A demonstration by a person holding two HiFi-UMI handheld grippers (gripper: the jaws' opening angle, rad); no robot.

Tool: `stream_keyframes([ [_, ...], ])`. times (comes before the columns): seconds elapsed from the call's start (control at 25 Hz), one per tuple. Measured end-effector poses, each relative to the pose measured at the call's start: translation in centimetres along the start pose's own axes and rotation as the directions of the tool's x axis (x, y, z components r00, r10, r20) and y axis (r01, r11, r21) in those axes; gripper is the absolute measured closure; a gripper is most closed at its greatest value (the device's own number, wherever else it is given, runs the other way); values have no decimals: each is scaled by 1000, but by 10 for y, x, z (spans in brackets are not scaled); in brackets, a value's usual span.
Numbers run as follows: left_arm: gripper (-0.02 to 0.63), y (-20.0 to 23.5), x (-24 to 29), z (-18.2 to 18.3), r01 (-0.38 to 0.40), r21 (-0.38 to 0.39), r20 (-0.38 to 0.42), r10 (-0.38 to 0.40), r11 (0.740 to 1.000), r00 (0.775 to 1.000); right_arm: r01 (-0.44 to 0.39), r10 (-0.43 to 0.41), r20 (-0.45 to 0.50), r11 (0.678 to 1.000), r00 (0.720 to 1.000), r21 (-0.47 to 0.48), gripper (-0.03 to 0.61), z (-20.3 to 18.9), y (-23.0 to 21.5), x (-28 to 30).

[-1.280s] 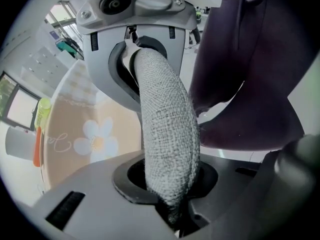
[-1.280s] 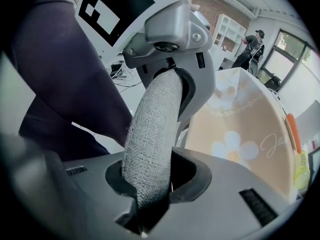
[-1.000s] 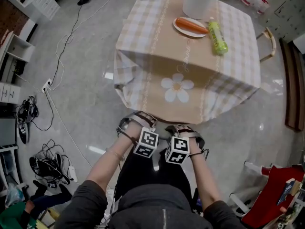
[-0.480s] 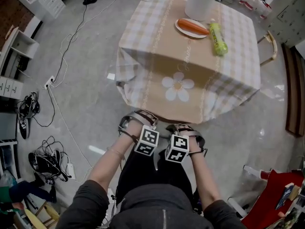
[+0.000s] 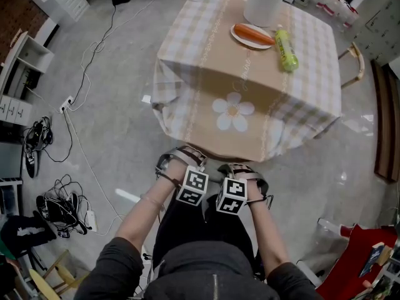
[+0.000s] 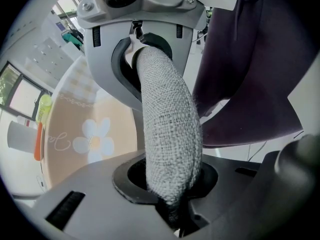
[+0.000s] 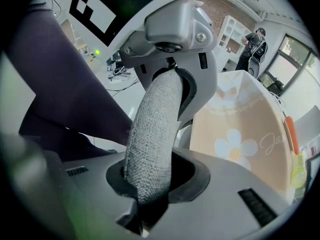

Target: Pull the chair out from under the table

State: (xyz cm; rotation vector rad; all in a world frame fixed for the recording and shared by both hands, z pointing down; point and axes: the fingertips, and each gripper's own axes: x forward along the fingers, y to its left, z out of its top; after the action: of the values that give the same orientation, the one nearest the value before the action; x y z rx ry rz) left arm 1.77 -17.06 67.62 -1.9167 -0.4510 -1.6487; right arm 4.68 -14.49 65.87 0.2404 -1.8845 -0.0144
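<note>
l claw (image 5: 180, 161) & r claw (image 5: 245, 172) clamp chair back (image 6: 167, 134) nr table (image 5: 206, 61).

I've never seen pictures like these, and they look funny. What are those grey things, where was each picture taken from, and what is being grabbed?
There's no robot here: a person holds a grabbing tool in each hand. The big picture comes from a camera on the person's head, looking down at their arms and the table. On its flower cloth are a white tub, a plate with something orange on it, maybe a carrot, and a green bottle. The two round pictures come from little cameras riding on the tools. In them the left tongs and the right tongs are each closed on a grey cloth-covered bar, the top of the chair that is to be pulled out.
</note>
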Motion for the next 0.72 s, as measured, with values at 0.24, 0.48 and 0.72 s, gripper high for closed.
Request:
stream_keyframes([
  [0.24, 517, -6, -2, 10, 2, -11, 2, -2, 1000, 1000, -8, 8, -1, 1000, 1000, -6, 494, -3, 9, -5],
  [0.48, 517, -14, -2, 17, -2, -21, -2, 2, 1000, 1000, -12, 12, -1, 1000, 1000, -7, 494, -5, 19, -8],
  [0.72, 517, -19, -2, 24, -1, -28, -1, 1, 1000, 1000, -5, 5, -14, 1000, 1000, -13, 494, -10, 26, -8],
])
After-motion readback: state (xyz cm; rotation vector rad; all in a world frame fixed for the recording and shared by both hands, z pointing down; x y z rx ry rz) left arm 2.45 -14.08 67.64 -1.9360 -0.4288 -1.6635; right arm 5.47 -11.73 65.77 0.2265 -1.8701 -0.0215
